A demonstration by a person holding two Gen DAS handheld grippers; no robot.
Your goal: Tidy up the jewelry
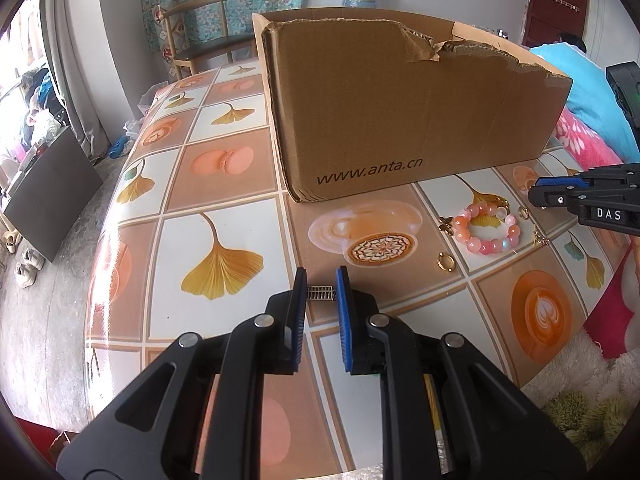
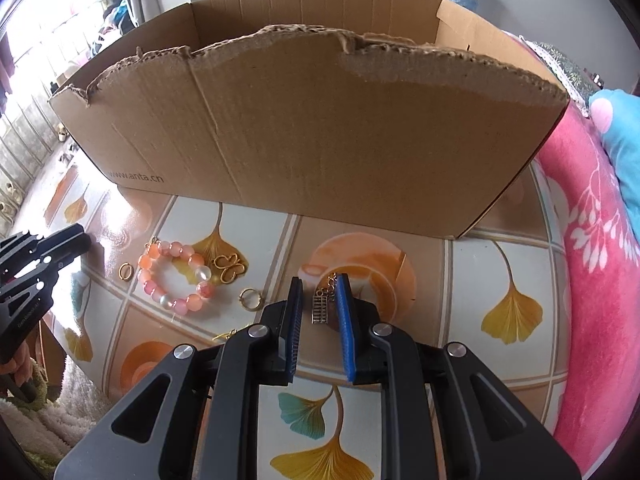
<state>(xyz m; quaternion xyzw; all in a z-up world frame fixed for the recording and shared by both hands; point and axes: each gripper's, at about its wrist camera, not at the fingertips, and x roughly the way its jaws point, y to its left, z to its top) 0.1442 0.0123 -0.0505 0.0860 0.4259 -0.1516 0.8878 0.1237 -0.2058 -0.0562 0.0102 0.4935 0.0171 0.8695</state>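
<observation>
My left gripper (image 1: 321,271) is shut on a small silver ladder-like charm (image 1: 320,293), which spans the gap between its blue pads just above the patterned table (image 1: 224,184). My right gripper (image 2: 319,279) is open. A matching silver charm (image 2: 320,310) on a short chain lies between its pads and leans near the right one. A pink bead bracelet (image 2: 174,276) (image 1: 486,232) lies between the two grippers with several gold pieces around it: an oval ring (image 2: 125,271) (image 1: 445,262), a clover shape (image 2: 229,266) and a hoop (image 2: 251,299). The open cardboard box (image 1: 400,112) (image 2: 320,140) stands just behind.
The box has a torn front rim and fills the far half of the table. A pink blanket (image 2: 580,240) borders the table's right side, and a person in a light blue top (image 1: 580,80) is beyond it. A wooden chair (image 1: 200,40) stands at the back left, with the floor (image 1: 40,320) below.
</observation>
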